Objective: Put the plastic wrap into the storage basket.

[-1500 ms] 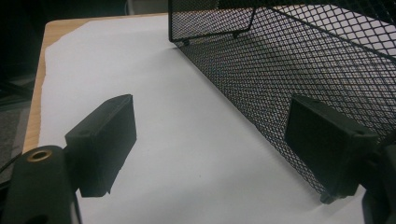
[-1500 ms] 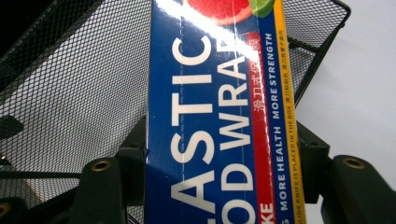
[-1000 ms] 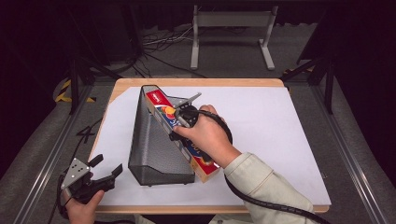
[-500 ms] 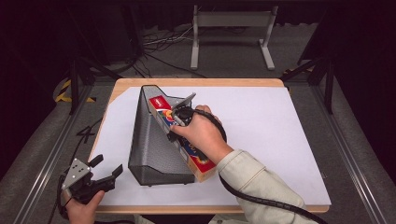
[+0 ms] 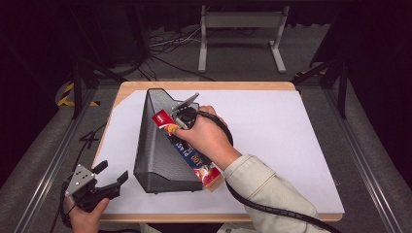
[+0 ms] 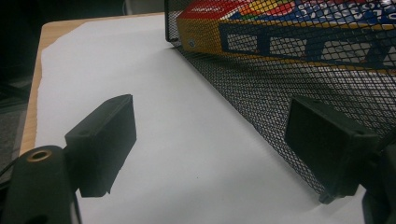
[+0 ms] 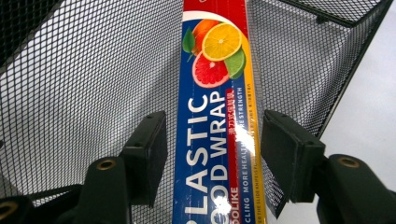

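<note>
R hand [image 5: 201,136]: mid-table, wrapped over its gripper, knuckles up, forearm in pale sleeve [image 5: 262,187] coming in diagonally from bottom edge, black cable looping off wrist.
R gripper [image 7: 212,154]: jaws apart, one each side, pads not touching anything; pointing fwd and down.
L hand [image 5: 87,216]: bottom-left corner, low, near table edge, well apart from R.
L gripper [image 6: 210,144]: jaws wide apart, nothing between; grey plate on top, aimed toward R side.
</note>
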Tool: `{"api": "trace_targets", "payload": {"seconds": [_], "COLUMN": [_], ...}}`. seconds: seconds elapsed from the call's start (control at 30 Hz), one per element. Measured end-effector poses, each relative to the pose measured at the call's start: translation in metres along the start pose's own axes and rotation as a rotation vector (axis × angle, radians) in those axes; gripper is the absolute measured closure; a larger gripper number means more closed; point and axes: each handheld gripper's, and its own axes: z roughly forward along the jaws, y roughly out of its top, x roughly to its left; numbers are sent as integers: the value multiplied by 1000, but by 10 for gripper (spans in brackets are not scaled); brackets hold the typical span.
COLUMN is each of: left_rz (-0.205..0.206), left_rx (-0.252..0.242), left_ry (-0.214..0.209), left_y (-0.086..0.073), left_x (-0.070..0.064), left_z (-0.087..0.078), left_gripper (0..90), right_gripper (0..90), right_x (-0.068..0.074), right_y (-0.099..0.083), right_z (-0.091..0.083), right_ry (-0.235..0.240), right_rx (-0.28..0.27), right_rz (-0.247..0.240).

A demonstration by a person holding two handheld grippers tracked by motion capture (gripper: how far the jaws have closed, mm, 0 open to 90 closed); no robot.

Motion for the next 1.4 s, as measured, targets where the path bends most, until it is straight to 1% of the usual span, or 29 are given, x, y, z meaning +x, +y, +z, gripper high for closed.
{"api": "trace_targets", "payload": {"seconds": [0.07, 0.13, 0.2, 0.23, 0.27, 0.33, 0.37, 0.4, 0.47, 0.53, 0.6, 0.63, 0.67, 0.77, 0.8, 0.9, 1.0, 1.17, 1.23, 1.4], "left_rz": [1, 1, 2, 2, -1, 0, 0, 1, -3, -3, 0, 0, 4, 3, 3, 6, 4, 11, 4, 7], "left_rx": [0, 0, 0, 0, 0, 0, 0, 1, -2, -3, -1, -1, -2, 0, 0, 0, 0, 4, 5, 8], "left_ry": [1, 1, 1, 1, 2, 3, 3, 4, 6, 6, 6, 6, 4, 6, 6, 5, 5, 2, 3, 0], "left_y": [0, 0, 0, 0, 0, -1, -1, -1, -1, 0, 0, 0, 0, 0, 0, 0, 1, 1, 1, 1], "left_x": [0, 0, 0, 1, 1, 1, 1, 0, 1, 1, 0, 0, 0, 0, 0, 0, -1, 0, -1, -1], "left_z": [0, 0, 0, 0, 0, -1, -1, -1, -2, -2, -1, -1, -1, 0, 0, -1, 0, 1, 1, 2], "left_gripper": [175, 175, 175, 175, 175, 175, 175, 175, 175, 175, 175, 175, 175, 175, 175, 175, 175, 175, 174, 174], "right_gripper": [406, 397, 378, 354, 341, 303, 303, 284, 233, 226, 213, 213, 205, 195, 195, 188, 188, 172, 148, 147], "right_x": [0, -1, -3, -4, -4, -6, -6, -6, -5, -6, -7, -7, -9, -12, -12, -17, -23, -32, -36, -51], "right_y": [-1, -1, -2, -2, -2, -1, -1, -1, -2, -4, -7, -7, -10, -15, -15, -19, -24, -31, -33, -44], "right_z": [2, 4, 5, 5, 4, 3, 3, 0, -6, -11, -18, -18, -25, -35, -35, -46, -56, -71, -75, -88], "right_ry": [3, 0, 10, 28, 32, 51, 51, 62, 93, 105, 128, 128, 148, 175, 175, 182, 186, 195, 201, 184], "right_rx": [-5, 9, 10, -4, -7, -35, -35, -53, -111, -159, -215, -215, -267, -338, -338, -385, -412, -451, -453, -476], "right_rz": [-6, -9, -10, -18, -14, -43, -43, -56, -90, -110, -135, -135, -158, -189, -189, -190, -192, -212, -215, -221]}}
